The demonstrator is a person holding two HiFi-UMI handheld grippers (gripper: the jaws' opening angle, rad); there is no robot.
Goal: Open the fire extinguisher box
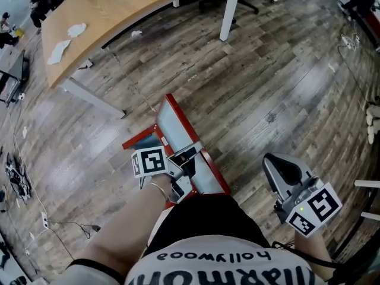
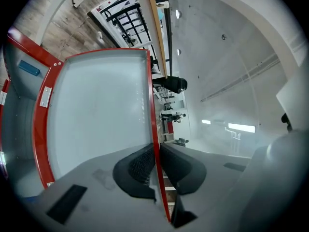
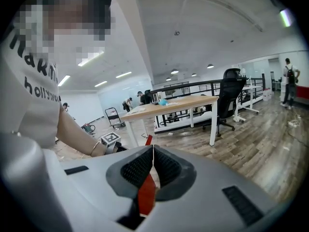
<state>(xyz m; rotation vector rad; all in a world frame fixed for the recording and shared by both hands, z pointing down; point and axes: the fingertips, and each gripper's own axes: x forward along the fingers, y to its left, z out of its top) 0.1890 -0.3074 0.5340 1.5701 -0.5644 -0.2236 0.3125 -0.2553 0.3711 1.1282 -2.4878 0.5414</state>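
One wood-plank floor [image 1: 267, 88], desk [image 1: 113, 16] beyond; left claw [image 2: 155, 149] clamps the red-framed box door [image 2: 101, 110], right claw [image 3: 153, 151] clenched empty.

**Operator and Rig: Appearance**

White shirt [image 1: 178, 272] with black lettering; black shorts [image 1: 205, 215]; thin bangle [image 1: 157, 186] at left wrist. Grey shells on left gripper [image 2: 155, 166] and right gripper [image 3: 153, 166]; black ribbed pads [image 3: 137, 168]; white cubes [image 1: 148, 161] bearing black square markers.
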